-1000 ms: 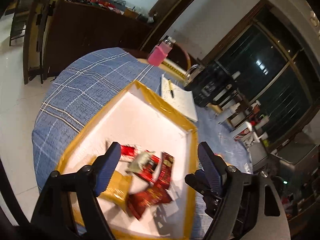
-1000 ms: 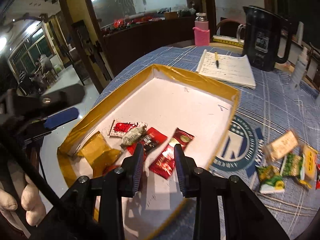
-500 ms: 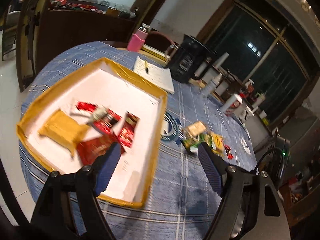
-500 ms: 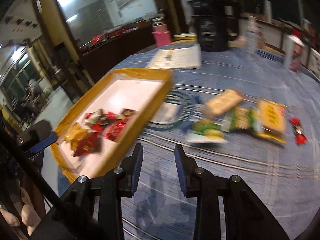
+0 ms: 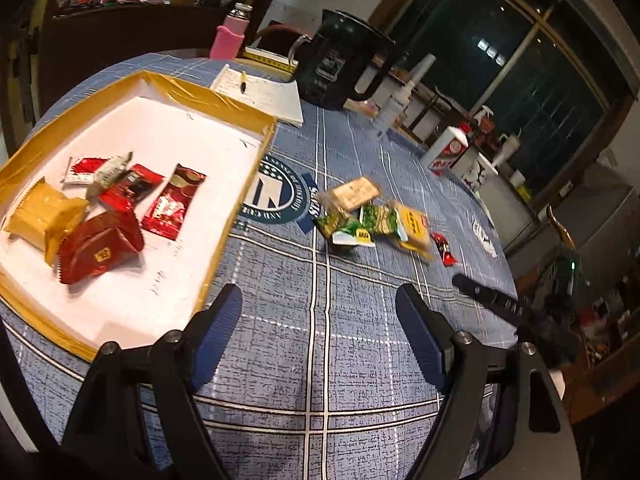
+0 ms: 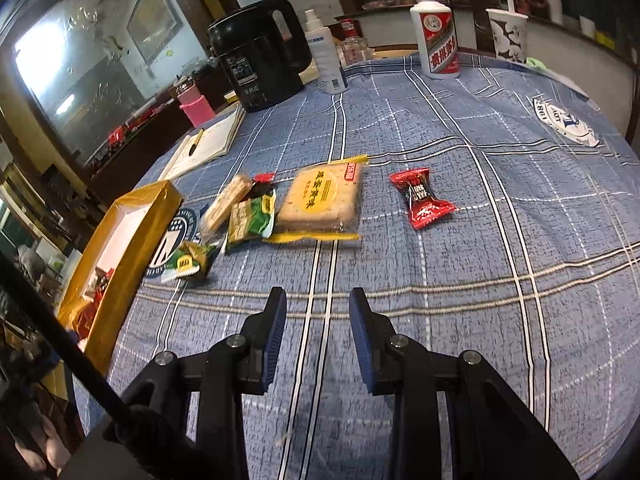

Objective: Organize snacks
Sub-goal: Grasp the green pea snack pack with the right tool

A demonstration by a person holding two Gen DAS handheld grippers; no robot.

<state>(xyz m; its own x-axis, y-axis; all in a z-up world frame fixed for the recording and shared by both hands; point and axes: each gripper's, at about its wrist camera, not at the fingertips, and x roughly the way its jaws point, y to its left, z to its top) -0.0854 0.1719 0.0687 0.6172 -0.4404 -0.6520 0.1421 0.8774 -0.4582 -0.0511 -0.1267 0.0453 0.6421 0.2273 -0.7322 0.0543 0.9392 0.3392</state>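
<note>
Tray (image 5: 208, 92) contents plain from left wrist; right wrist edge-on.

The near part of the tablecloth (image 6: 460, 264), from the near edge up to the loose snacks, lies bare, and so does the stretch toward the right edge around the red candy (image 6: 422, 199). The gold-rimmed tray (image 5: 244, 184) blocks the left side, with the yellow cracker pack (image 6: 320, 200) and green packets (image 6: 252, 216) bunched just beside its right wall. Along the far edge stand the black kettle (image 6: 260, 60), spray bottle (image 6: 326, 56), white liquor bottle (image 6: 436, 36), paper cup (image 6: 507, 34) and notebook (image 6: 208, 146).
</note>
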